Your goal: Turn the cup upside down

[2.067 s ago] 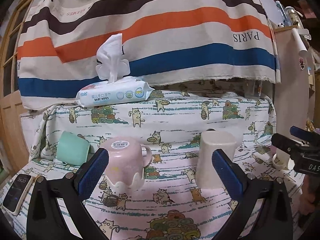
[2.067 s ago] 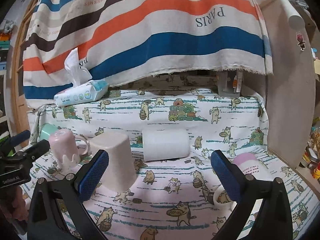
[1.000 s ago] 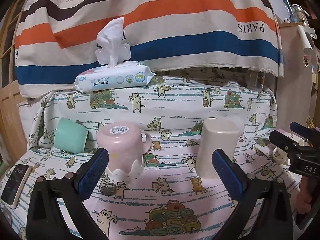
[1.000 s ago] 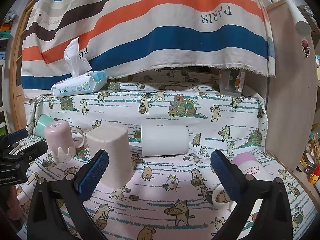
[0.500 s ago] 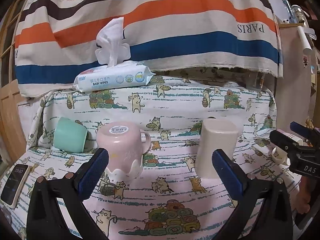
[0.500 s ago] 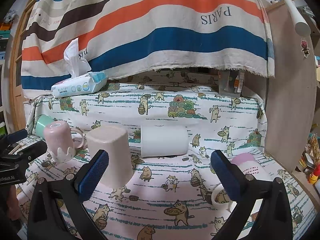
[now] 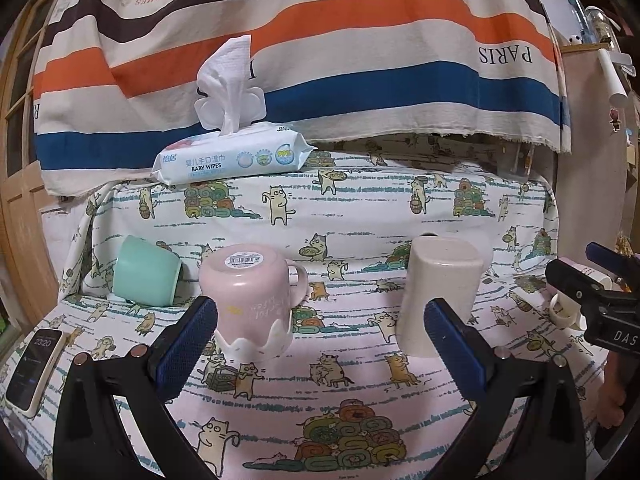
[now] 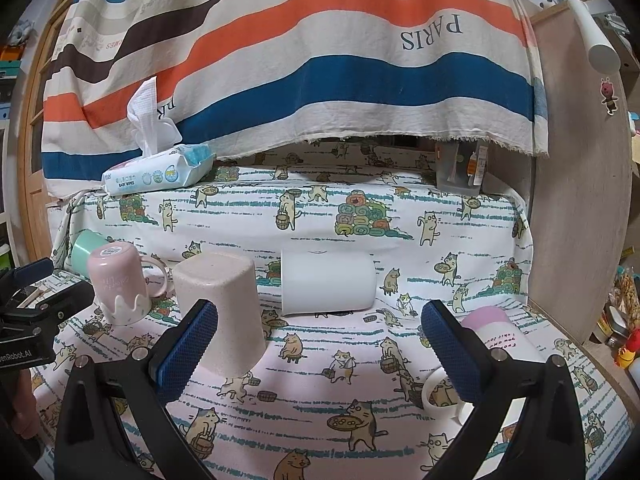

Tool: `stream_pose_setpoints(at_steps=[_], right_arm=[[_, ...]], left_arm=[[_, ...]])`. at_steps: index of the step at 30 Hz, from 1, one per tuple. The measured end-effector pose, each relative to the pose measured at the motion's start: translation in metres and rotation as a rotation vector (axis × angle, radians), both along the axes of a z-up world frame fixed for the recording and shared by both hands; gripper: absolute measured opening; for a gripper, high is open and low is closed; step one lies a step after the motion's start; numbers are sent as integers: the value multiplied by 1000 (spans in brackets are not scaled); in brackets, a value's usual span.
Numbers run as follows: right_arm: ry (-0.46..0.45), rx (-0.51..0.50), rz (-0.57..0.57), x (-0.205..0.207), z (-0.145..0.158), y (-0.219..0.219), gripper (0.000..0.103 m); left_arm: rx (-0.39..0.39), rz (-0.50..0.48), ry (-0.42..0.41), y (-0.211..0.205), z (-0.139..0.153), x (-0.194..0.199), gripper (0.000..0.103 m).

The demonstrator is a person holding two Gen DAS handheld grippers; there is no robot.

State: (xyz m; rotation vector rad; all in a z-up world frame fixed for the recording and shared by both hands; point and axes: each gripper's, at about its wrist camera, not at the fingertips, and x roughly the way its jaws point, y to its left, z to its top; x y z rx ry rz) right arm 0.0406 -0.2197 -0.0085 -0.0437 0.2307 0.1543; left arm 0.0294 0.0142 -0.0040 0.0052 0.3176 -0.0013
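A pink mug (image 7: 248, 300) stands upside down, barcode label on top. A beige cup (image 7: 438, 294) stands upside down to its right. A mint green cup (image 7: 146, 266) lies on its side at the left. A white cup (image 8: 328, 282) lies on its side behind the beige cup (image 8: 222, 312). A pink and white mug (image 8: 492, 340) stands at the right, partly hidden by my right finger. My left gripper (image 7: 320, 340) is open and empty, in front of the pink mug and beige cup. My right gripper (image 8: 320, 340) is open and empty, in front of the white cup.
A pack of baby wipes (image 7: 232, 156) sits on the raised ledge under a striped cloth (image 7: 320, 40). A phone (image 7: 34, 364) lies at the left edge. A wooden panel (image 8: 576, 200) bounds the right side. A cat-print cloth (image 8: 320, 400) covers the table.
Both grippers have drawn back a little and steadied; the cups have not moved.
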Motion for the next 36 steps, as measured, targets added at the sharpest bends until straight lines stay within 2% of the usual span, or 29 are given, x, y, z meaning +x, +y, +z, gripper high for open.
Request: stream_pose_setpoints(at_steps=[36], right_arm=[[10, 0, -1, 1, -1, 0, 103]], left_arm=[[6, 11, 3, 0, 0, -1, 103]])
